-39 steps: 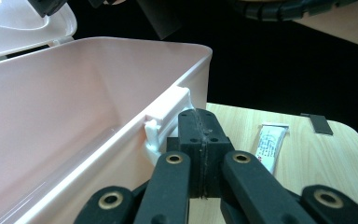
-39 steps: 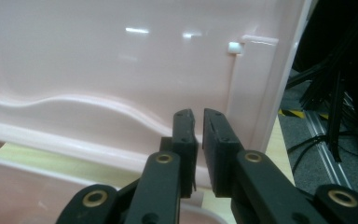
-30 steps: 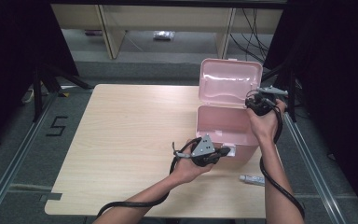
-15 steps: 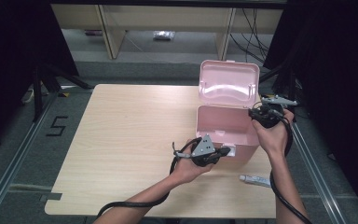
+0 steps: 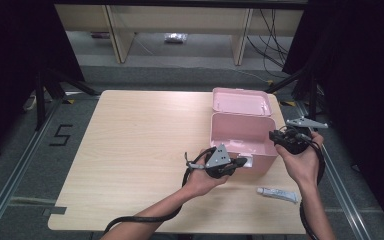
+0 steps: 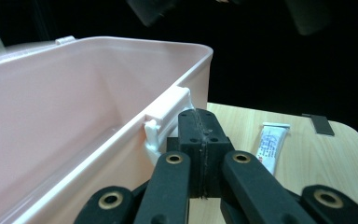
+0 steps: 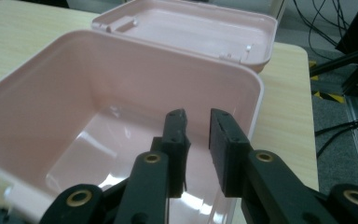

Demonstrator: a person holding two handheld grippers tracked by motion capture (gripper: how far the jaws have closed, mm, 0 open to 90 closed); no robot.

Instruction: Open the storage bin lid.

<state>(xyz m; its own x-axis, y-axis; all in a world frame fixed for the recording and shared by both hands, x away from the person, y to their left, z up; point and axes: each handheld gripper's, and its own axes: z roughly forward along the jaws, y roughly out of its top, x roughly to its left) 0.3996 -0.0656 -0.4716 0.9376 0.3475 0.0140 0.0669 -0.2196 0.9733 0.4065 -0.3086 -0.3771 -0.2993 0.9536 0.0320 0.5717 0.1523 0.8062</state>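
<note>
A pink box (image 5: 240, 135) sits on the far right part of the worktop (image 5: 130, 150). Its lid (image 5: 241, 101) is flipped open and lies back behind it. From above, the box looks empty inside.

The left gripper (image 5: 241, 163) is down at the front wall of the box, right by the white latch (image 6: 165, 119). Its fingers (image 6: 200, 140) are pressed tight together. Nothing is between them. The tips sit just beside the latch, maybe touching it, but I can't be sure.

The right gripper (image 5: 276, 137) is held up at the right side of the box, pointing in over the rim. Its fingers (image 7: 175, 135) are spread a little, with a gap between them and nothing held. Under them is the open inside of the box.

A small white tube (image 5: 278, 194) lies flat on the worktop, near the front edge, in front of the box's right corner. Its long side runs left to right across the worktop. It lies on the right hand's (image 5: 300, 162) side, closer to the person than the right gripper is.

I think the tube may go into the box next. The right gripper looks best placed for that. It would have to come back toward the person and down, and its fingers would close across the thin side of the tube.
</note>
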